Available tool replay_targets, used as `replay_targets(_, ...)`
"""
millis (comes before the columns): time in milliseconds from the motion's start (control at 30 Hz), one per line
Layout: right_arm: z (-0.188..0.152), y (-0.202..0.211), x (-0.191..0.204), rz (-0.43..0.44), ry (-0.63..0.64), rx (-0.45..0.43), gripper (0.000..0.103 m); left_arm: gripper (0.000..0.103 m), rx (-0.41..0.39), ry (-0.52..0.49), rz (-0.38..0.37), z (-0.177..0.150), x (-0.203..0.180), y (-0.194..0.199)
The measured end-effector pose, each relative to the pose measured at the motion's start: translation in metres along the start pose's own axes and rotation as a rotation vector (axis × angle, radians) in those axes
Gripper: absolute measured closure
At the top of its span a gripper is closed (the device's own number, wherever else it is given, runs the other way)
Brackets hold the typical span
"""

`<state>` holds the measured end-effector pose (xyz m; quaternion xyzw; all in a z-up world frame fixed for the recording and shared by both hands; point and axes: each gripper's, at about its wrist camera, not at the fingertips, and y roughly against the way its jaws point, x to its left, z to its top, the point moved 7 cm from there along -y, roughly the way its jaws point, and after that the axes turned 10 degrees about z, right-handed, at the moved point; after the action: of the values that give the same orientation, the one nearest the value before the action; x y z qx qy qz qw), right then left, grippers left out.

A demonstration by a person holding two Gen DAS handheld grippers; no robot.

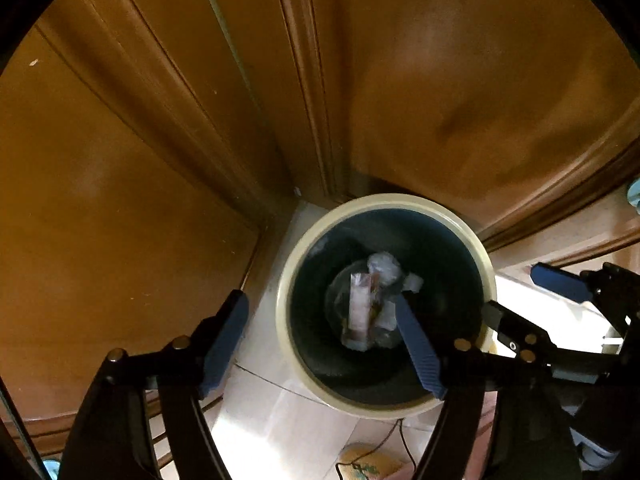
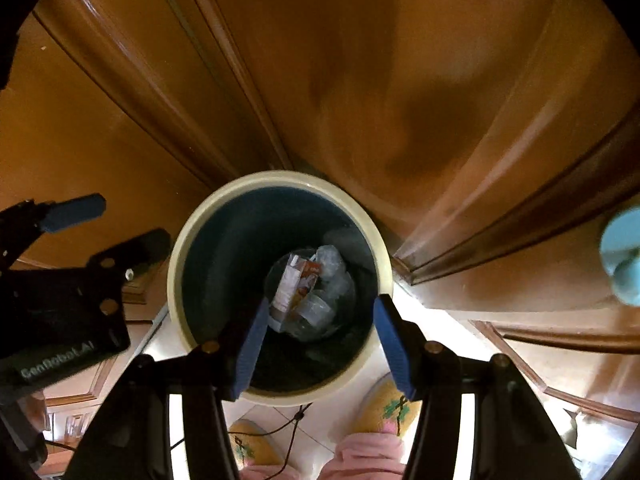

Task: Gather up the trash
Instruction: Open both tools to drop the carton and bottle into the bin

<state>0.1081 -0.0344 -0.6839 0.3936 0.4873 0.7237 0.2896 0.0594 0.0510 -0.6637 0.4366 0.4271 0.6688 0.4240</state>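
While I hold both tools over the corner, brown wooden doors (image 1: 120, 200) rise around a pale tiled floor (image 1: 272, 420). On that floor stands a round trash bin (image 1: 384, 200) with a cream rim and dark inside. My left gripper (image 1: 320, 344) is spread wide with nothing between its fingers, one blue pad over the bin's mouth. My right gripper (image 2: 320, 344) is also apart and empty, above the bin. At the bin's bottom lie a small carton (image 2: 290, 284) and crumpled wrappers (image 2: 332, 264).
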Motion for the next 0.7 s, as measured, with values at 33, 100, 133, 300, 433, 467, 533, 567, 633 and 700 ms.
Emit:
replay_targets(33,-0.001,0.0,-0.001,-0.001,-0.001,-0.001,0.048,0.029,-0.002,-0.005,-0.004,0.004,0.001,-0.004)
replay_targets(100,0.0,0.0,-0.004,-0.009,0.002,-0.002,0.048,0.029,-0.001,-0.001,-0.014,0.002,0.0,-0.003)
replay_targets(133,-0.001,-0.001,-0.004,-0.012,0.004,-0.003,0.048,0.029,0.007,0.004,-0.032,0.001,-0.001,-0.002)
replay_targets(300,-0.001,0.017,0.011,-0.037,0.046,-0.032,0.048,0.029,0.05,0.038,-0.107,-0.003,0.006,0.007)
replay_targets(433,-0.002,0.035,0.021,-0.024,0.082,-0.053,0.047,0.029,0.045,0.014,-0.071,0.0,0.008,0.018)
replay_targets(467,-0.003,0.042,0.024,-0.016,0.083,-0.053,0.047,0.029,0.049,0.013,-0.069,0.002,0.01,0.019)
replay_targets(533,-0.002,0.054,0.026,-0.006,0.073,-0.053,0.047,0.029,0.056,0.025,-0.079,0.004,0.012,0.029)
replay_targets(567,-0.002,0.063,0.028,0.003,0.065,-0.056,0.047,0.029,0.058,0.032,-0.084,0.005,0.015,0.037)
replay_targets(633,0.001,0.075,0.034,0.012,0.055,-0.06,0.047,0.029,0.058,0.039,-0.083,0.008,0.021,0.056)
replay_targets(700,0.003,0.095,0.039,0.017,0.046,-0.064,0.047,0.029,0.055,0.036,-0.078,0.012,0.026,0.079)
